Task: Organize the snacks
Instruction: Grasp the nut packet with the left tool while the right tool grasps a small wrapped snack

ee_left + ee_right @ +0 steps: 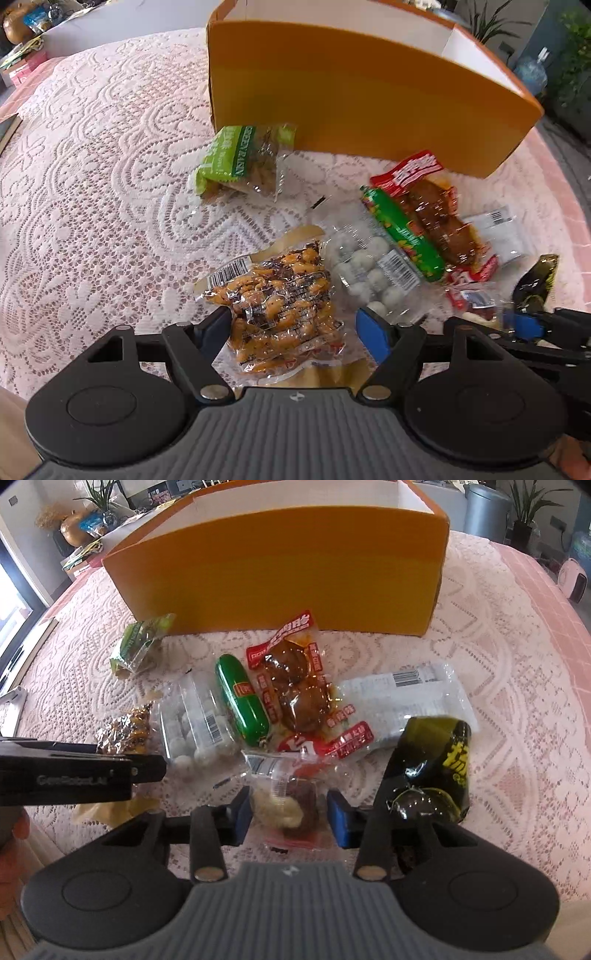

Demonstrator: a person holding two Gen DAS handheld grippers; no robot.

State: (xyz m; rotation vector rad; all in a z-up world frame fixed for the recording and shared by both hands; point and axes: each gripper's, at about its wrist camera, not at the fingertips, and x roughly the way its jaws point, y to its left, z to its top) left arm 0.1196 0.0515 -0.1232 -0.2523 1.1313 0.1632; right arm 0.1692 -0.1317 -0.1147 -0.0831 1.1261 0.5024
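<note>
Left wrist view, left to right: lace-covered bench (92, 184) filling the left half; green raisin packet (243, 158) at centre, just before the orange box (351, 96) across the top. Lower centre: left hand-held gripper (291, 332), jaws apart, straddling the orange peanut packet (280, 306) without pinching it. Right of that: clear bag of white balls (365, 258), green sausage (402, 232) lying over it, red packet of brown meat (439, 210) touching the sausage.

Right wrist view, left to right: left tool's black body at left edge; lower centre, right hand-held gripper (290, 814), blue pads spread wide on either side of a small clear packet (291, 801), contact unclear. Right of it: dark green pouch (432, 771), beside the right finger; white wrapper (413, 698) behind.
</note>
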